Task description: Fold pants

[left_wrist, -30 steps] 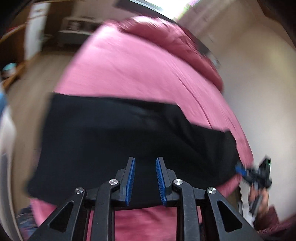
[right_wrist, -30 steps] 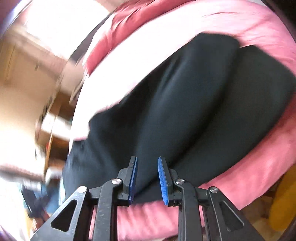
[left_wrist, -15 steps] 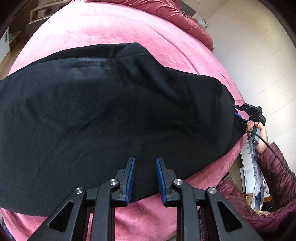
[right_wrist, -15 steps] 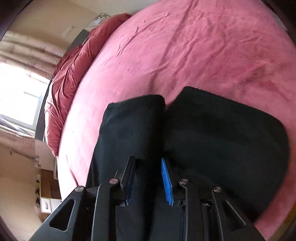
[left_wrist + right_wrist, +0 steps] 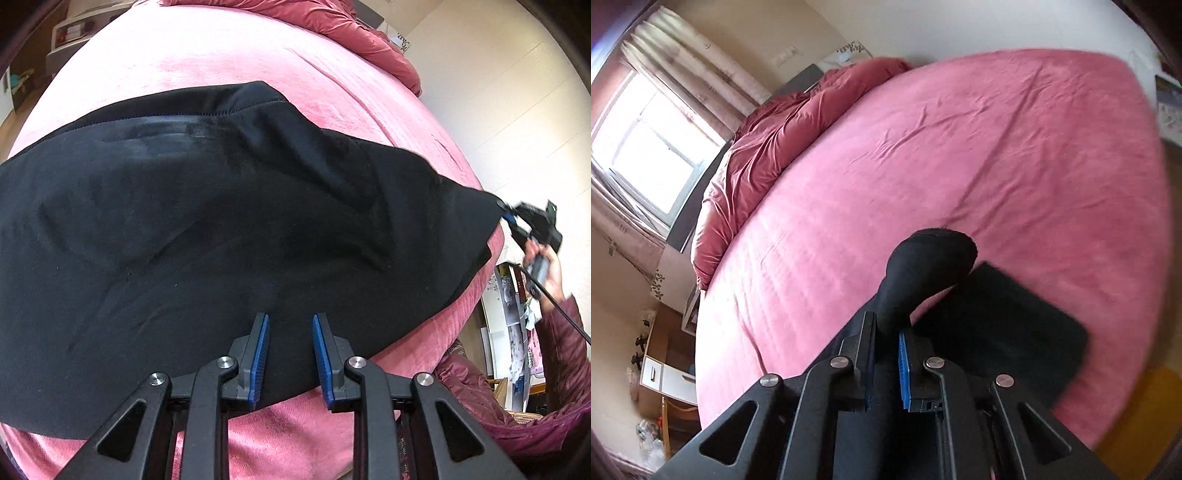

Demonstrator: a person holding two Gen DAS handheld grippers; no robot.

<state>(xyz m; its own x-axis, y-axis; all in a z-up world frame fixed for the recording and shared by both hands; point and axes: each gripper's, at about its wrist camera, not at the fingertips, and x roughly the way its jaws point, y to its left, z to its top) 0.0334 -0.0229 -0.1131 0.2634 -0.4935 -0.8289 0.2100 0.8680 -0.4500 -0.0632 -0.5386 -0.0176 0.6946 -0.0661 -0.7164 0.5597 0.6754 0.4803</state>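
Black pants [image 5: 221,229] lie spread across a pink bed [image 5: 221,55]. My left gripper [image 5: 290,325] hovers over their near edge, jaws apart, nothing pinched between the blue pads. At the far right end of the pants, my right gripper [image 5: 511,218] is shut on the fabric and pulls that corner up off the bed. In the right wrist view a rounded bulge of black pants [image 5: 923,266] sticks out from between the shut fingers of the right gripper [image 5: 886,332]. Another part of the pants [image 5: 1004,325] lies flat beside it.
A bunched dark-red duvet [image 5: 768,155] lies along the head of the bed [image 5: 960,147], under a window [image 5: 646,147]. A person's hand [image 5: 550,269] and maroon sleeve [image 5: 565,350] hold the right gripper past the bed's edge. Something yellow [image 5: 1145,424] sits beside the bed.
My right gripper has shut on the end of the pants and lifted it, so that corner now rises off the bed. My left gripper came in low over the pants and stopped.
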